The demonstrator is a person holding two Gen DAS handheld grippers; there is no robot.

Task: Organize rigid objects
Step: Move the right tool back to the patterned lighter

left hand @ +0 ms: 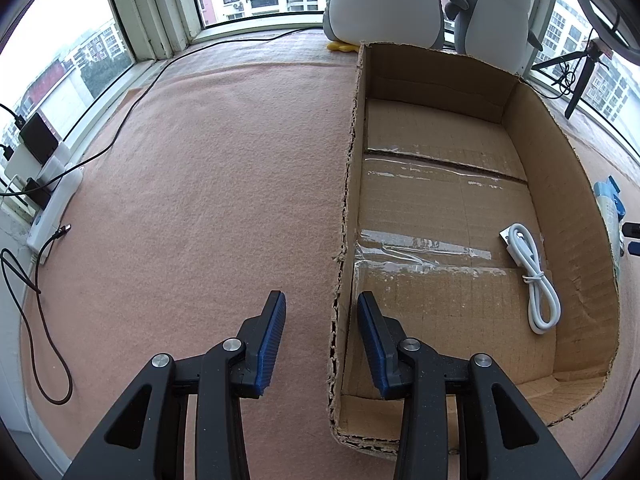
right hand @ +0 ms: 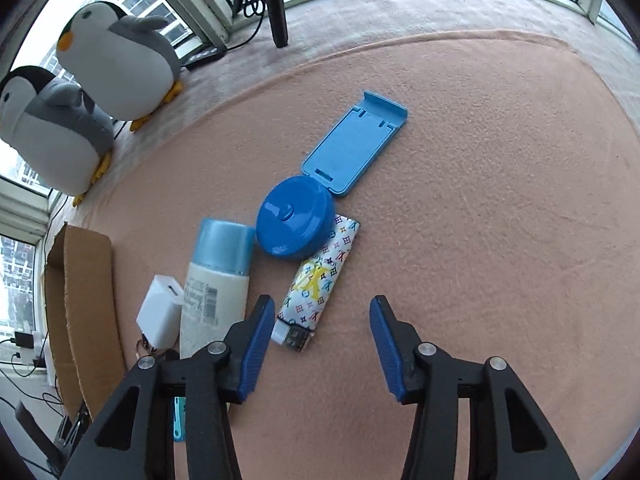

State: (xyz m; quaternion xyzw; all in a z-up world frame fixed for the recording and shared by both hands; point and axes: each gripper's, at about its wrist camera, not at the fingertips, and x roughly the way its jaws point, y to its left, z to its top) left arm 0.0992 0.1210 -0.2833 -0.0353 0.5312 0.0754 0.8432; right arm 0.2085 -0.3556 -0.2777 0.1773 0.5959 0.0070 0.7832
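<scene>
right, left wrist view: the left gripper [left hand: 321, 300] hangs with its jaws parted and holding nothing, straddling the near left wall of the cardboard box [left hand: 560, 184], one finger outside over the pink felt mat [left hand: 200, 184], one inside. only this view looks into the box: a coiled white usb cable [left hand: 532, 280] lies on its floor by the right wall. over to the right wrist view, and the right gripper [right hand: 322, 306] is wide open and empty above the mat, with the pile just ahead: a patterned usb stick [right hand: 320, 276] between the fingers' line, a round blue case [right hand: 295, 222] touching its far end, a blue phone stand [right hand: 356, 144] beyond, a lotion bottle [right hand: 218, 280] and a white charger plug [right hand: 160, 312] to the left. both views catch the two plush penguins [right hand: 116, 60] by the window.
</scene>
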